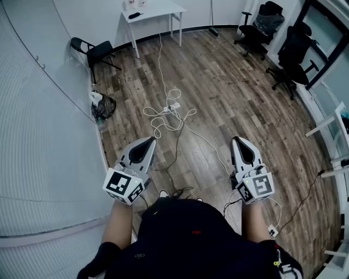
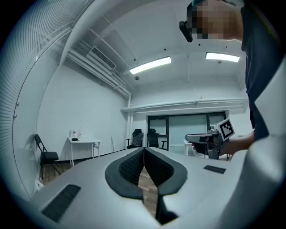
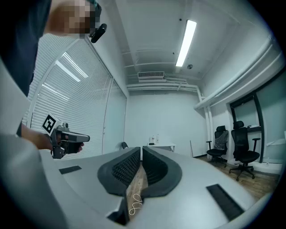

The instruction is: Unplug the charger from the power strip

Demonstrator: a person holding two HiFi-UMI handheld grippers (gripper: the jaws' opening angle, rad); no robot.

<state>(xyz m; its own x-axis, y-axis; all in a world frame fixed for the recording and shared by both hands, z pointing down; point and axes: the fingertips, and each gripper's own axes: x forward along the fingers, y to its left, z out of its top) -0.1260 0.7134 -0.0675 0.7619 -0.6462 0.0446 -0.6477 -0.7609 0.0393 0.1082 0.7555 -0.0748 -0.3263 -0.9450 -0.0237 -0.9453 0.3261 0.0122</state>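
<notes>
Two closed, empty units: left gripper [image 1: 147,143], right gripper [image 1: 239,143]. Power strip [image 1: 172,108] lies mid floor [image 1: 234,87] amid white cable [image 1: 159,129], well ahead of both. Charger too small to pick out; unplugging apparently not begun.

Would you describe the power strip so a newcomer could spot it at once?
From the white table at the far end, follow the white cable across the wooden floor. It ends at the power strip, the only white block among loose cable loops.

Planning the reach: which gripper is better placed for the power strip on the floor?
Left, probably. Both are shut, but the power strip lies closer to the left gripper than the right gripper.
</notes>
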